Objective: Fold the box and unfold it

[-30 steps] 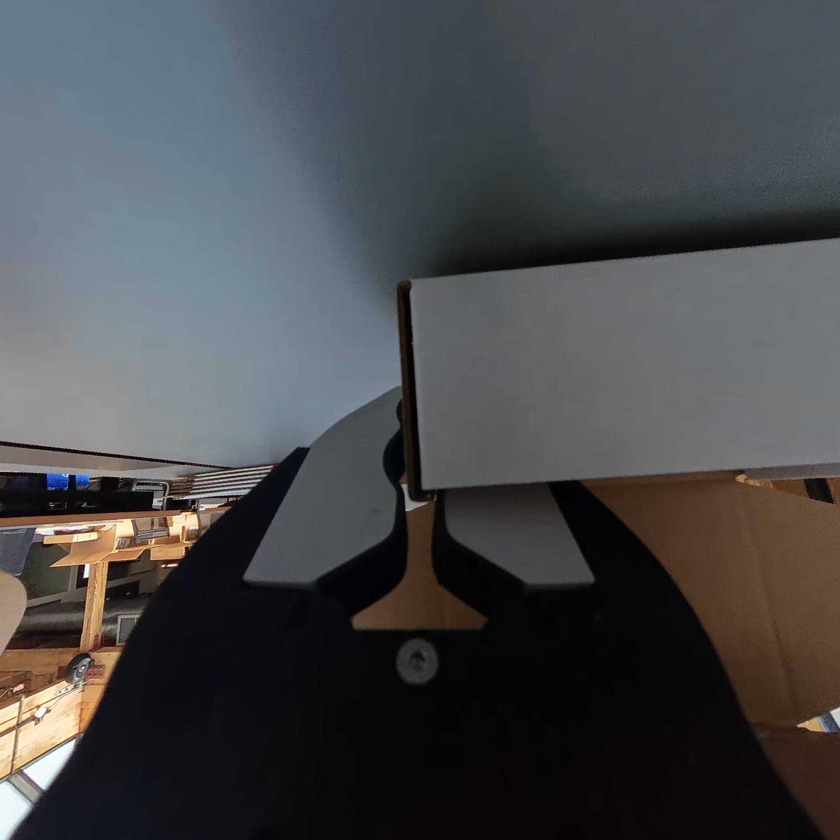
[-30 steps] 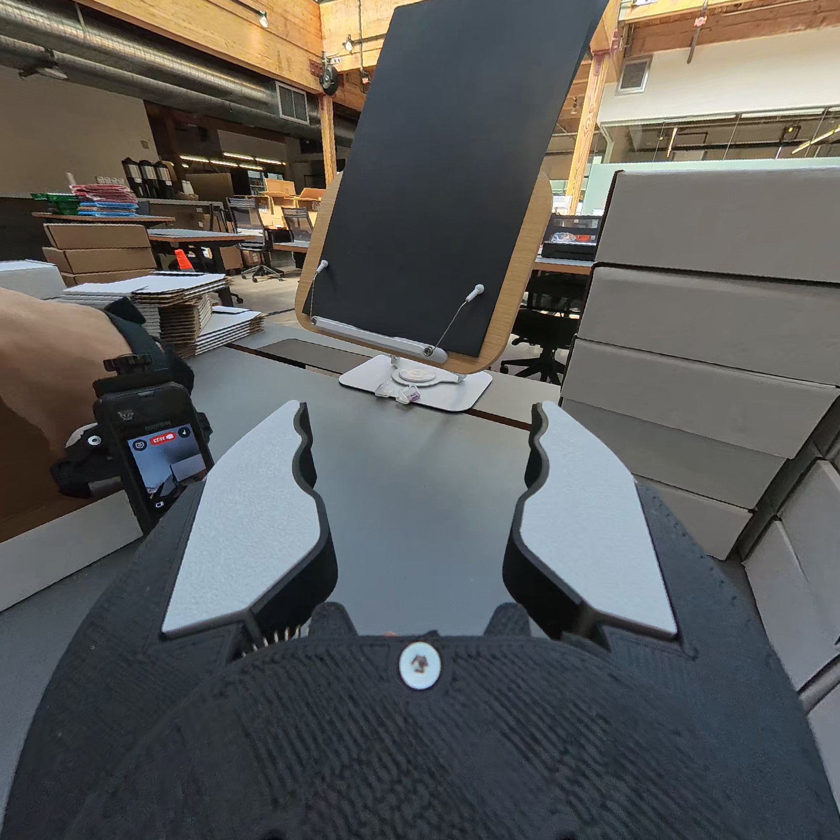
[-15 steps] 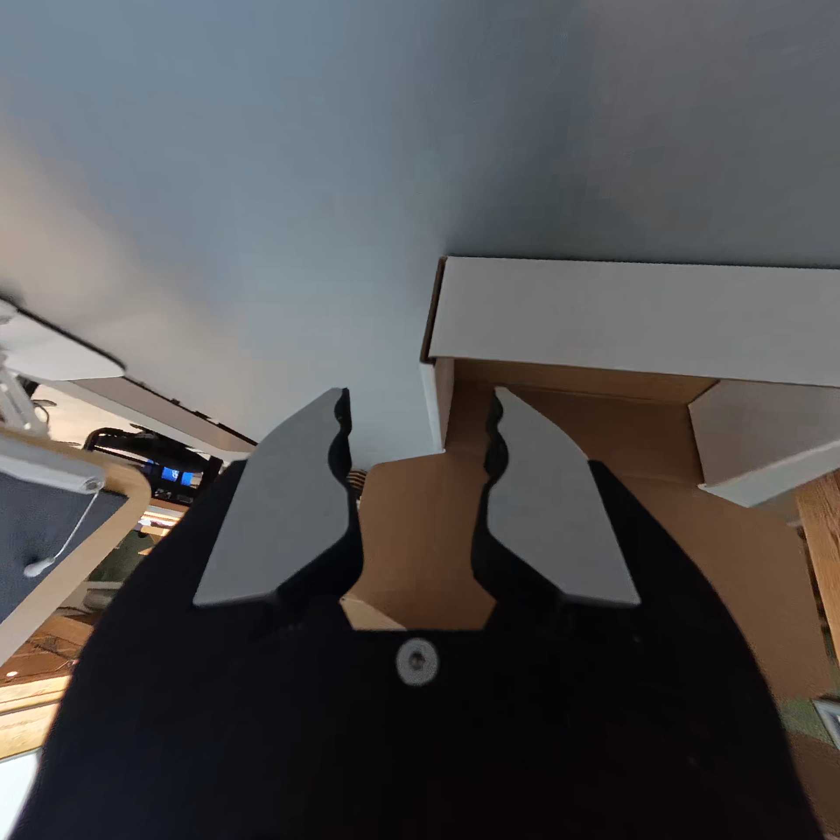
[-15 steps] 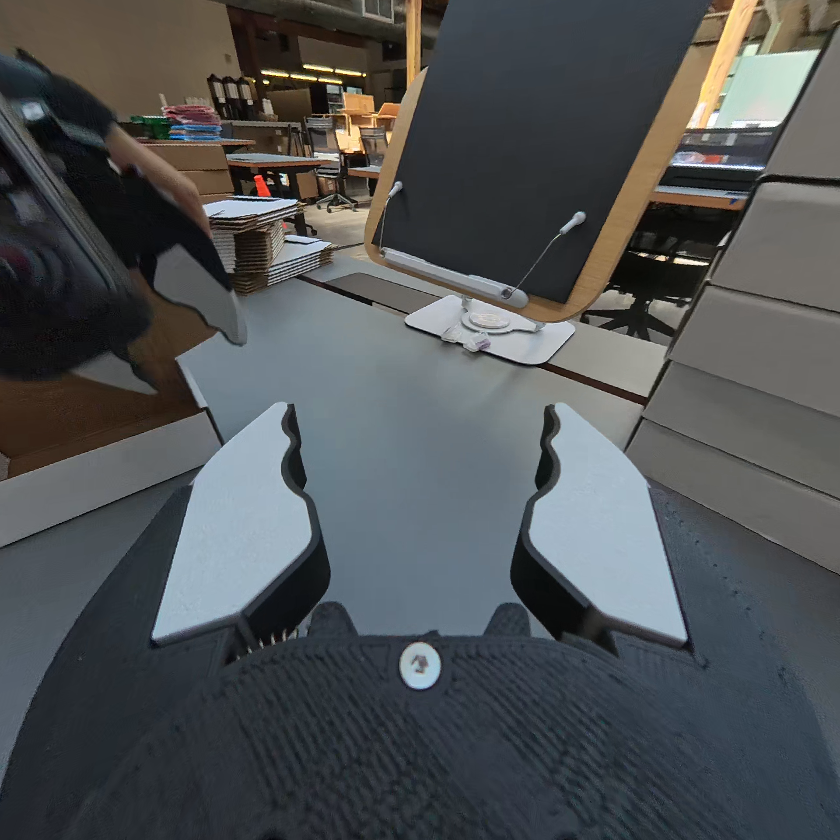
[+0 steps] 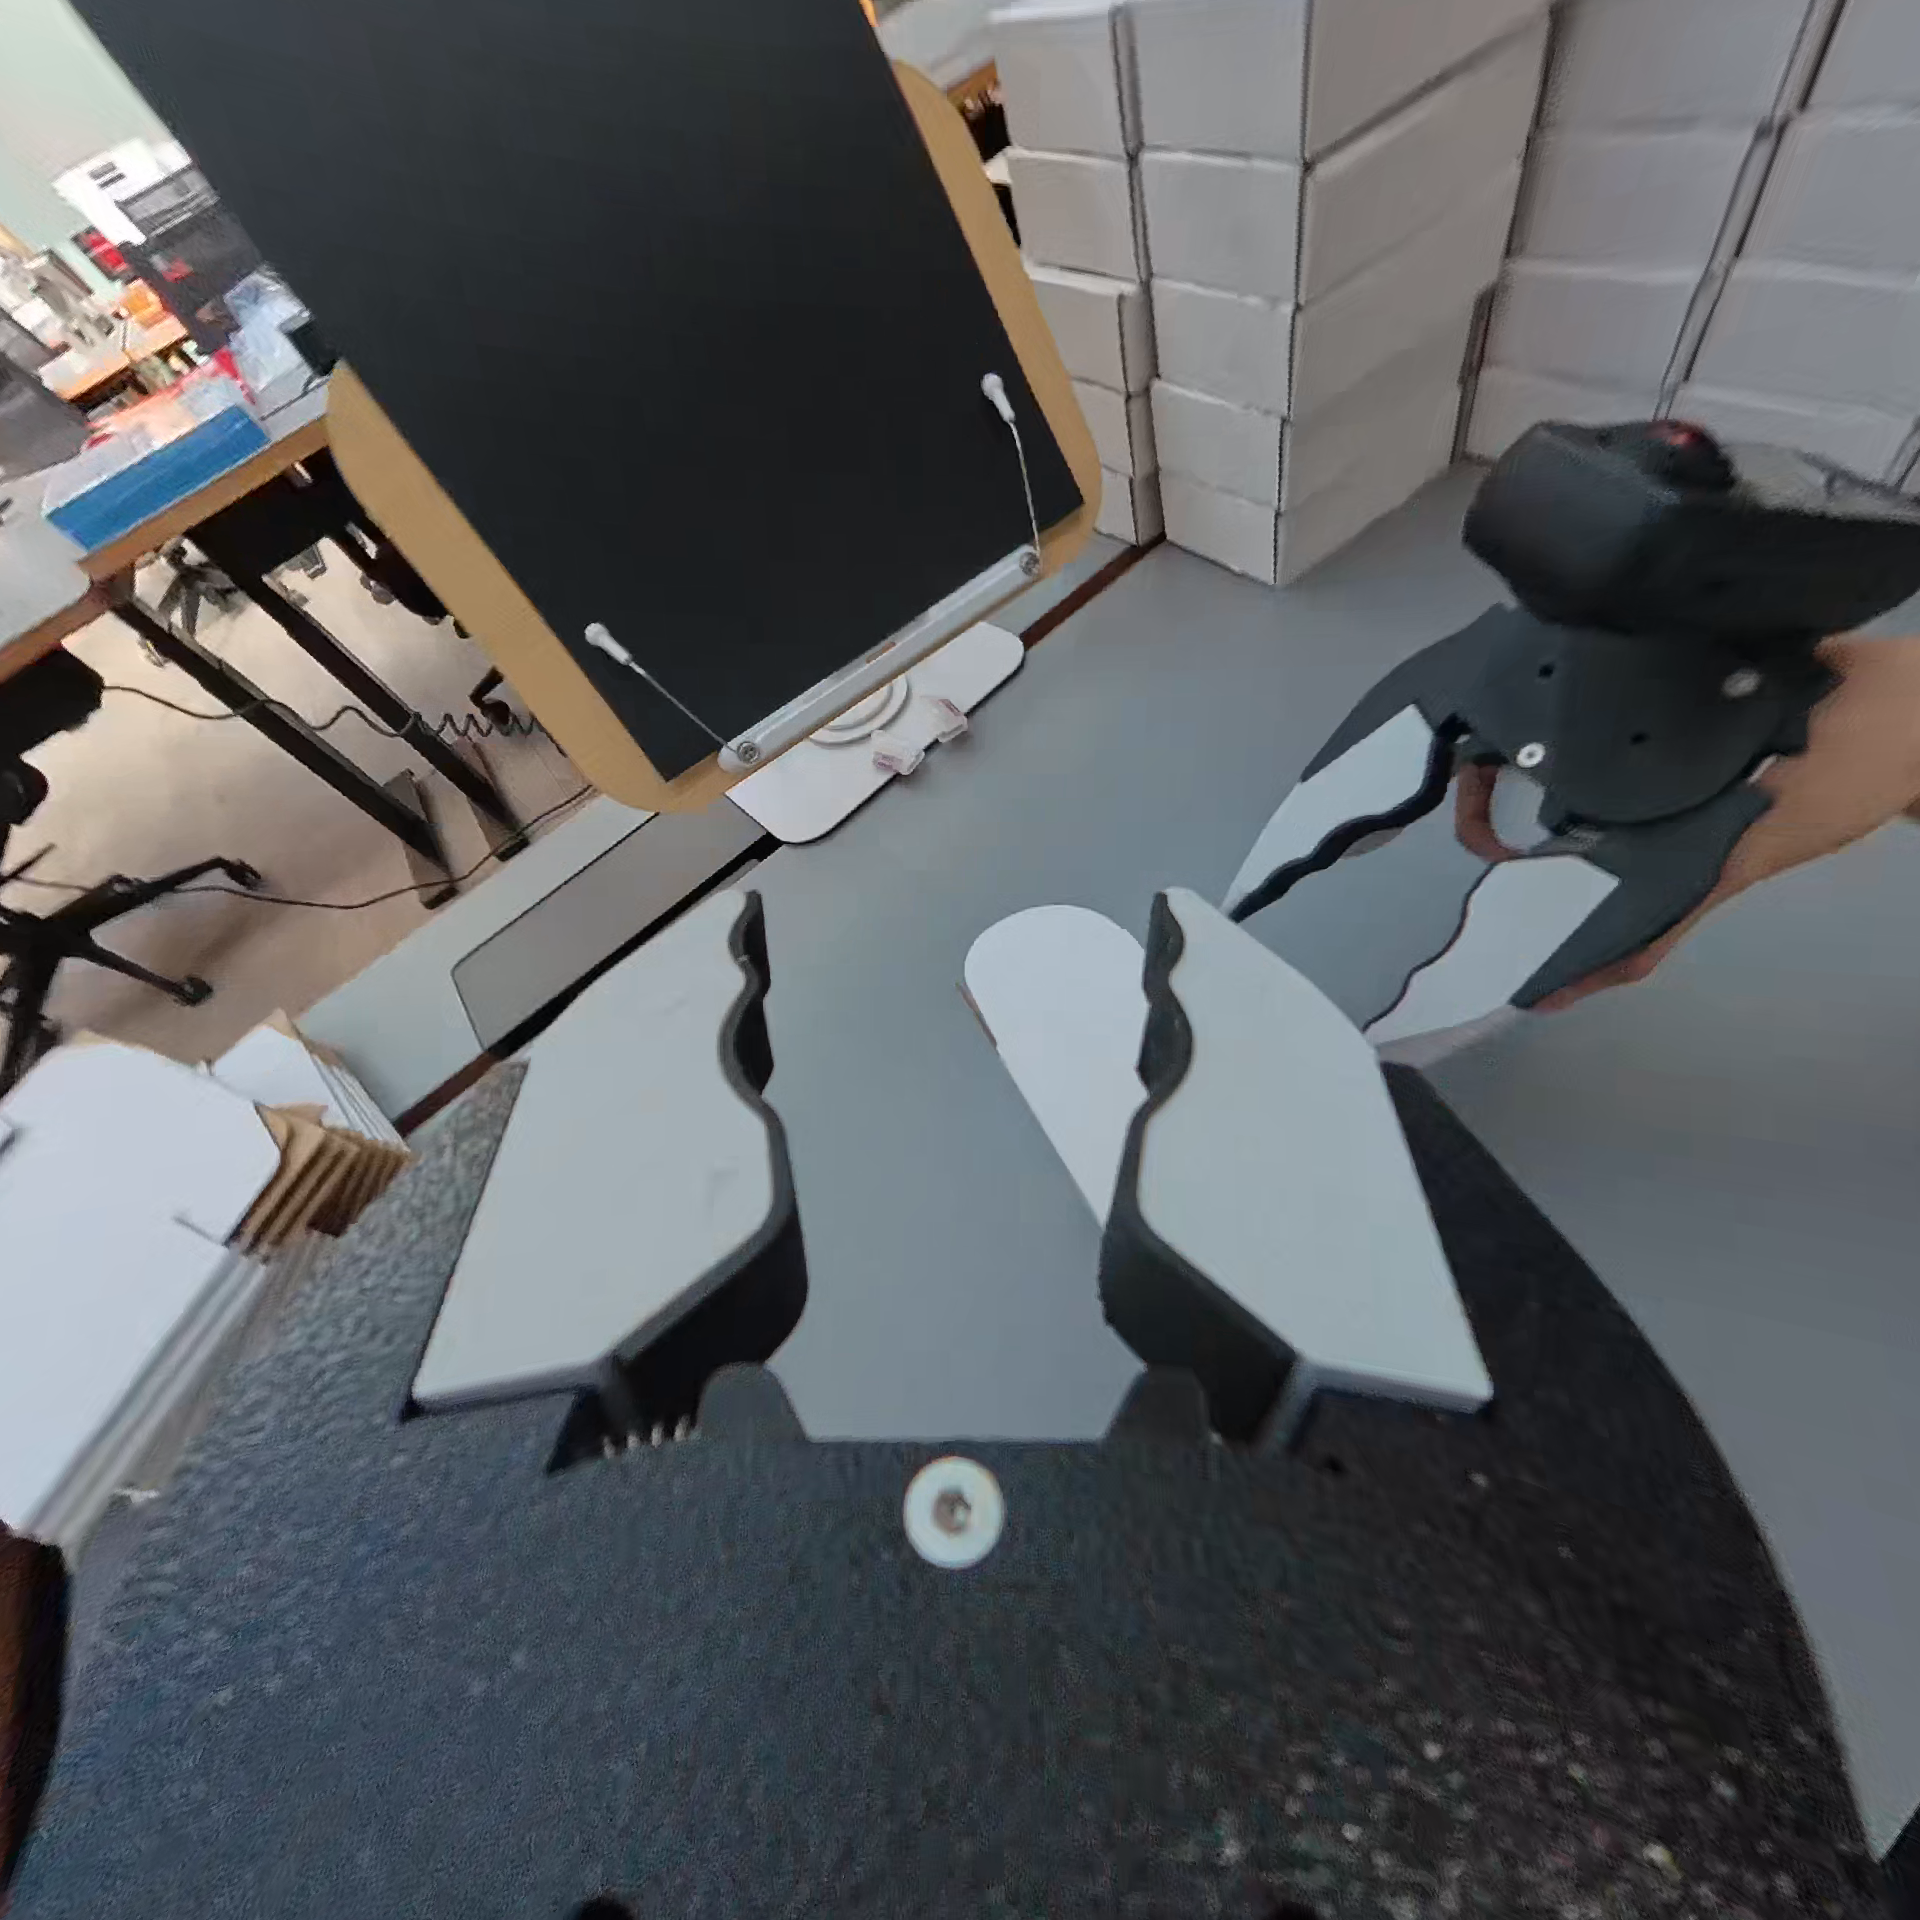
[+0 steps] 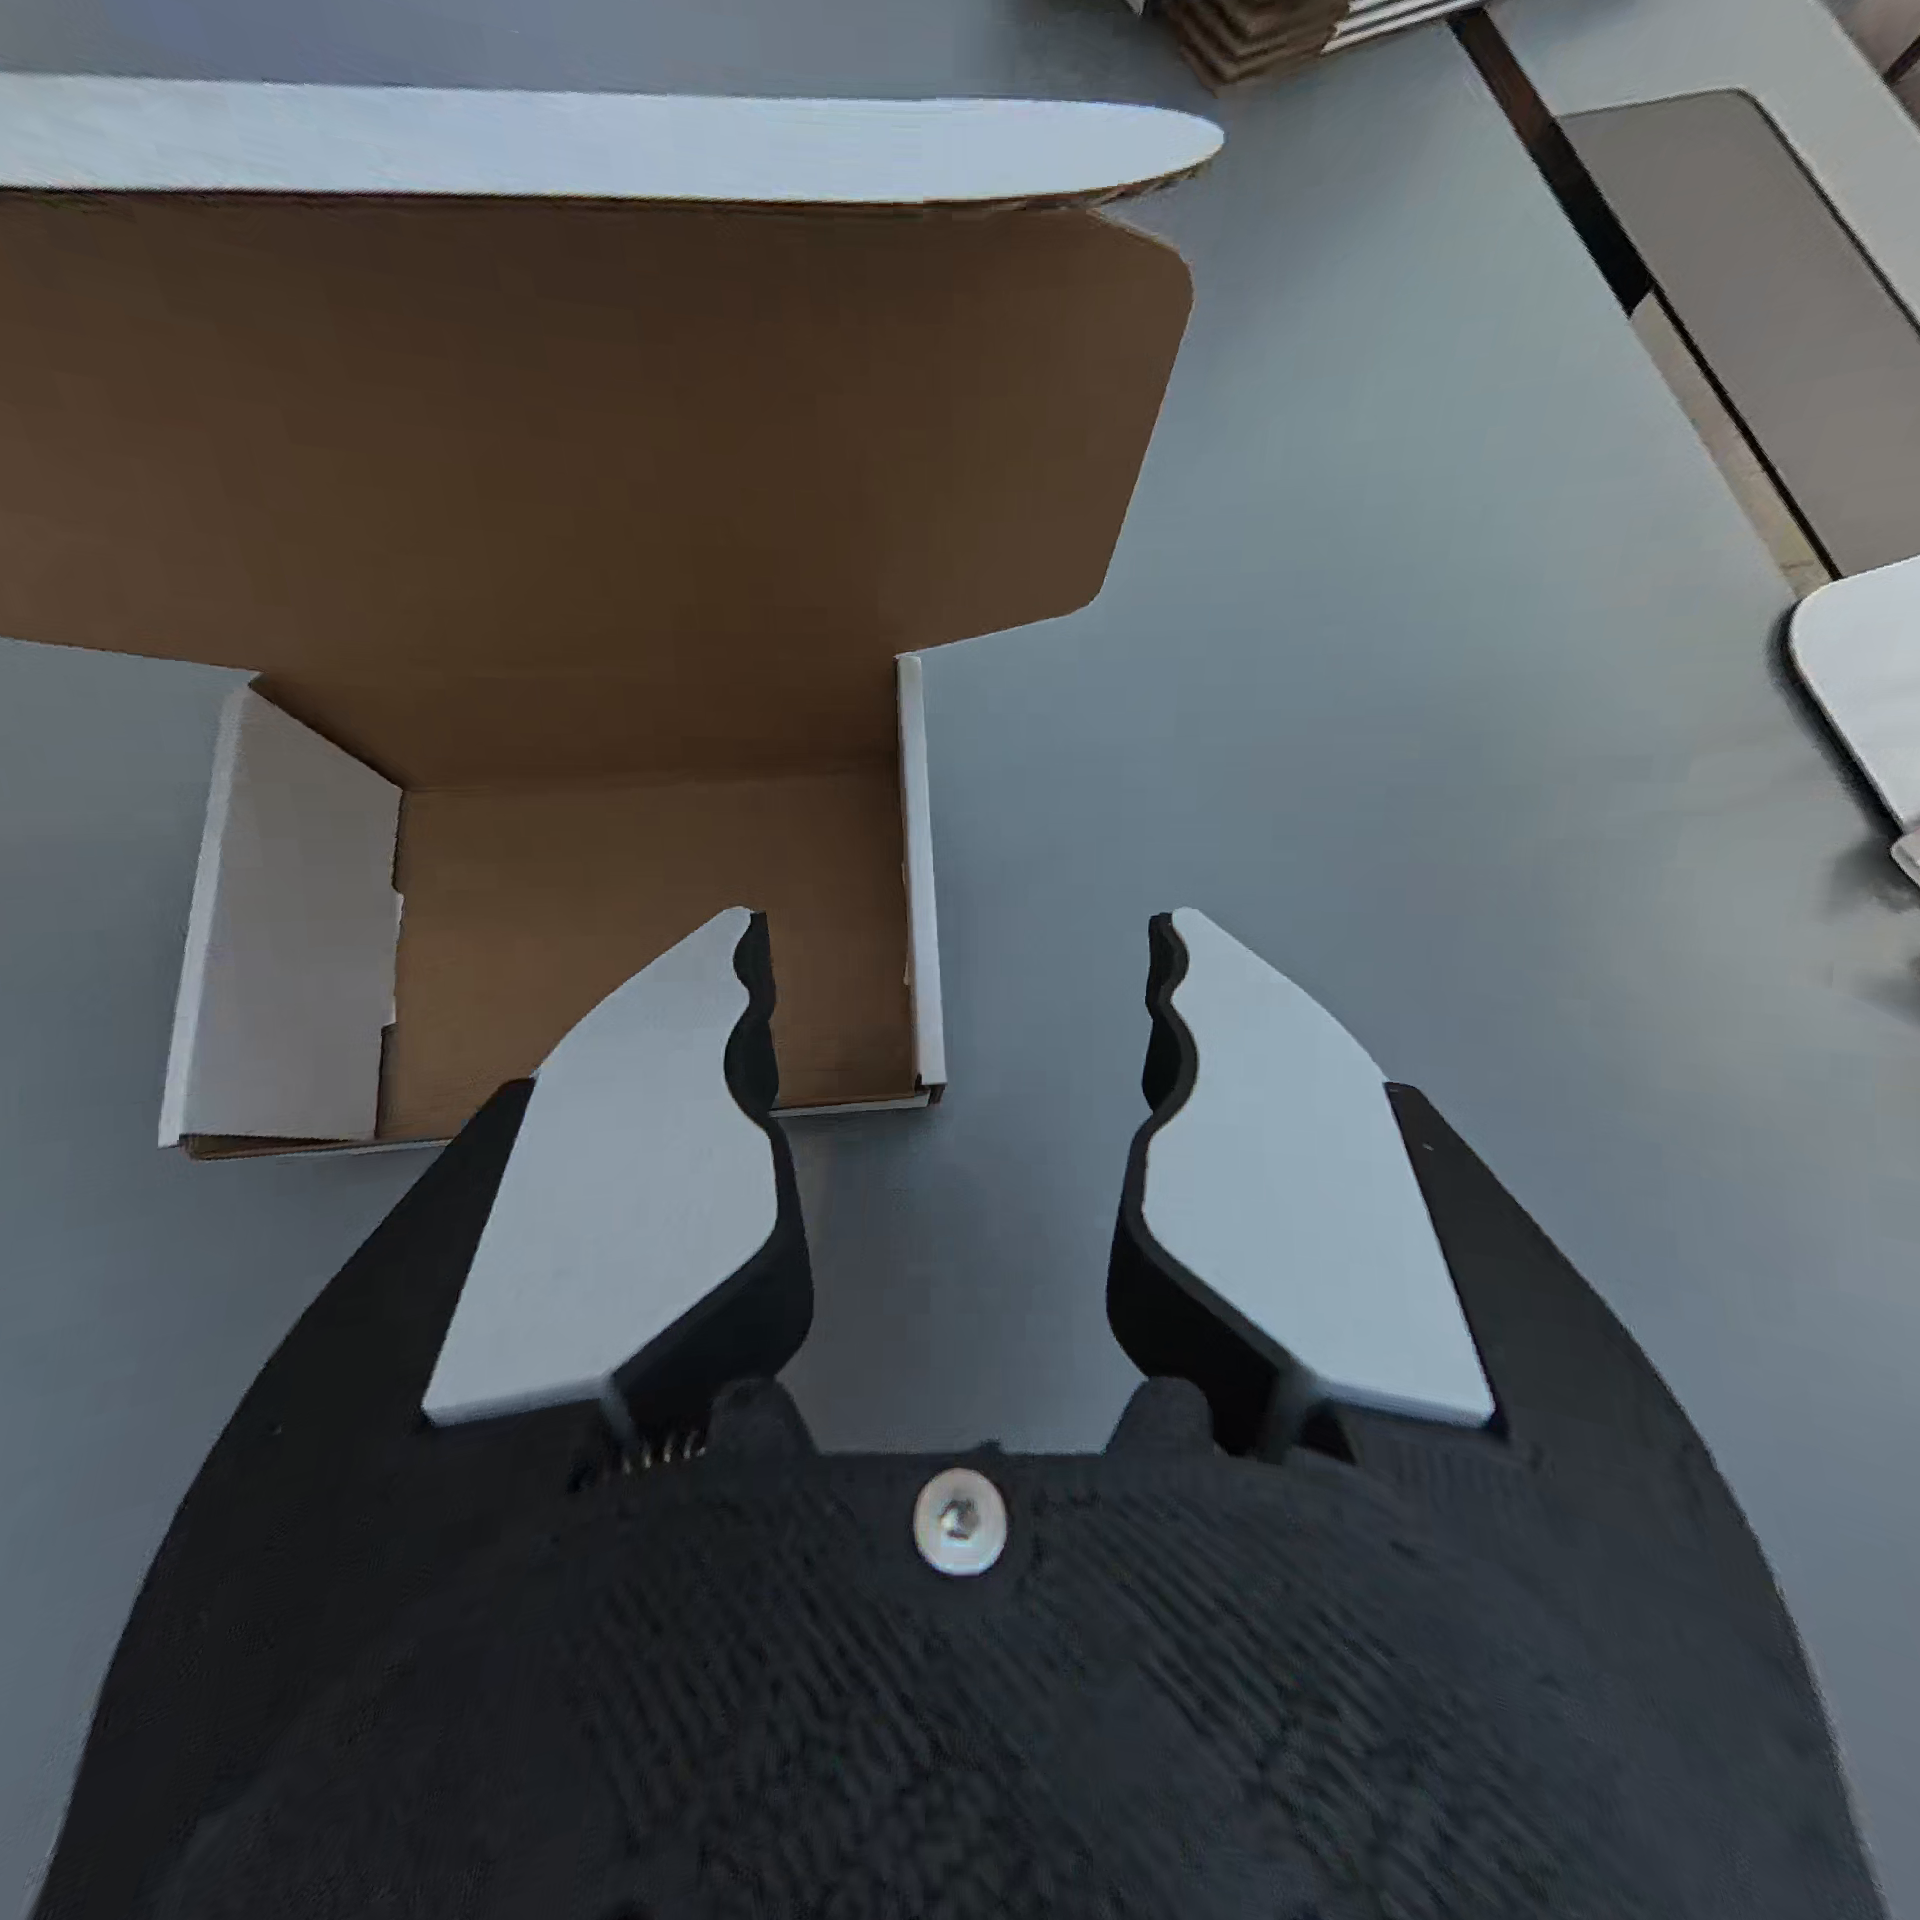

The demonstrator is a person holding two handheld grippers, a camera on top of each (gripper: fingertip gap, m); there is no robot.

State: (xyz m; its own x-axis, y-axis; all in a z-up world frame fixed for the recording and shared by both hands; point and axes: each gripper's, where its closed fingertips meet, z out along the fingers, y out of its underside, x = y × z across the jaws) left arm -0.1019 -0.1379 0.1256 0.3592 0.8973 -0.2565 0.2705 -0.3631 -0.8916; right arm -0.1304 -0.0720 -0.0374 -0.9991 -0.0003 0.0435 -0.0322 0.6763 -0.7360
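Observation:
The box (image 6: 644, 935) lies open on the grey table, white outside and brown inside. Its low tray has upright white side walls. Its wide lid (image 6: 582, 436) lies back flat, with a white rounded flap (image 6: 623, 145) at the far edge. My right gripper (image 6: 956, 925) is open and empty above the tray's front right corner, its left finger over the tray. My left gripper (image 5: 956, 925) is open and empty, with the rounded white flap (image 5: 1049, 1018) showing between its fingers. The right gripper (image 5: 1309, 966), held by a hand, also shows to the right in the left wrist view.
A black board on a wood-edged stand (image 5: 623, 364) stands at the back of the table (image 6: 1351, 727), on a white base (image 6: 1860, 675). Stacks of white boxes (image 5: 1299, 260) rise at the back right. Flat cardboard blanks (image 5: 125, 1195) lie at the left.
My left gripper has let go of the box wall, opened wide and swung up to face across the table. My right gripper has tipped down over the open box.

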